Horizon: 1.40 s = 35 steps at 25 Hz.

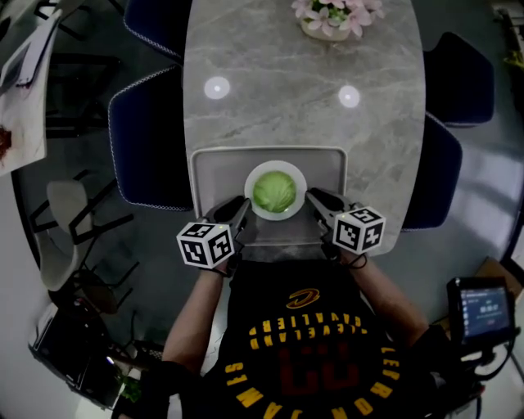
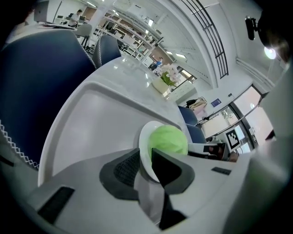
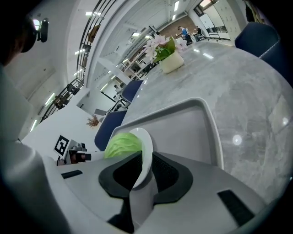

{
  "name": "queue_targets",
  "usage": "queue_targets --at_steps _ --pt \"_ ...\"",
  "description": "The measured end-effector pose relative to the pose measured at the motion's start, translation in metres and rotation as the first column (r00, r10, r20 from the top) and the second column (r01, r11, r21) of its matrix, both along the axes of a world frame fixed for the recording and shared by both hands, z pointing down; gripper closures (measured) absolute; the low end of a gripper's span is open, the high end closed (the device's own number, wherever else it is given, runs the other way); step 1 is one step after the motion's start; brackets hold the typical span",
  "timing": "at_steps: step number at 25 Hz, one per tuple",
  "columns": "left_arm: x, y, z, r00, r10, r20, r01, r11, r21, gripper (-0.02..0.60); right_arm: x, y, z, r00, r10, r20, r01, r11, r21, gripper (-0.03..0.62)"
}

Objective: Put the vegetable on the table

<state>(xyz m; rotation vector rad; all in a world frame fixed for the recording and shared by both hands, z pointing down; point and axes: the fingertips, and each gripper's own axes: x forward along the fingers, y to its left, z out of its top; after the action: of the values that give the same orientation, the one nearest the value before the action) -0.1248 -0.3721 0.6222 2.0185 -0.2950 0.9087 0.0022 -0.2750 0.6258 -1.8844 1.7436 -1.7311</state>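
A green cabbage [image 1: 274, 191] lies in a white plate [image 1: 277, 168] on a grey tray [image 1: 214, 168] at the near end of the marble table [image 1: 303, 90]. My left gripper [image 1: 242, 214] is shut on the plate's left rim, and my right gripper [image 1: 316, 203] is shut on its right rim. In the left gripper view the plate [image 2: 143, 148] stands edge-on between the jaws, the cabbage [image 2: 168, 139] just beyond. The right gripper view shows the same: the plate [image 3: 147, 148] is pinched between the jaws beside the cabbage [image 3: 122, 144], over the tray [image 3: 187, 130].
A pot of pink flowers [image 1: 336, 18] stands at the table's far end. Dark blue chairs line the left side [image 1: 147, 139] and the right side [image 1: 458, 78]. A small screen device [image 1: 483, 307] sits at the lower right near the person.
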Motion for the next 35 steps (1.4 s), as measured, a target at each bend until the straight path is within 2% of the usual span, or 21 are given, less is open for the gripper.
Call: queue_targets --at_steps 9,17,22,29,35 --pt "-0.005 0.001 0.004 1.000 -0.009 0.028 0.010 1.000 -0.027 0.512 -0.011 -0.002 0.002 1.000 0.007 0.018 -0.006 0.999 -0.039 0.525" --pt "-0.006 0.004 0.000 1.000 -0.001 0.024 0.003 0.998 -0.066 0.522 -0.019 -0.003 -0.001 1.000 -0.006 0.031 0.008 0.999 -0.041 0.526" --pt "-0.004 0.003 0.006 0.999 -0.046 0.021 0.048 0.993 -0.109 0.538 -0.015 -0.005 0.004 0.996 0.021 0.082 -0.018 0.999 -0.039 0.549" --pt "-0.001 0.005 0.002 0.999 -0.025 0.023 0.026 0.996 -0.080 0.545 -0.010 -0.004 -0.001 0.997 0.017 0.076 -0.016 1.000 -0.013 0.557" --pt "0.001 -0.002 -0.008 1.000 -0.013 -0.005 0.012 0.997 -0.078 0.546 -0.011 -0.008 -0.010 0.997 0.038 0.072 -0.037 0.999 -0.006 0.557"
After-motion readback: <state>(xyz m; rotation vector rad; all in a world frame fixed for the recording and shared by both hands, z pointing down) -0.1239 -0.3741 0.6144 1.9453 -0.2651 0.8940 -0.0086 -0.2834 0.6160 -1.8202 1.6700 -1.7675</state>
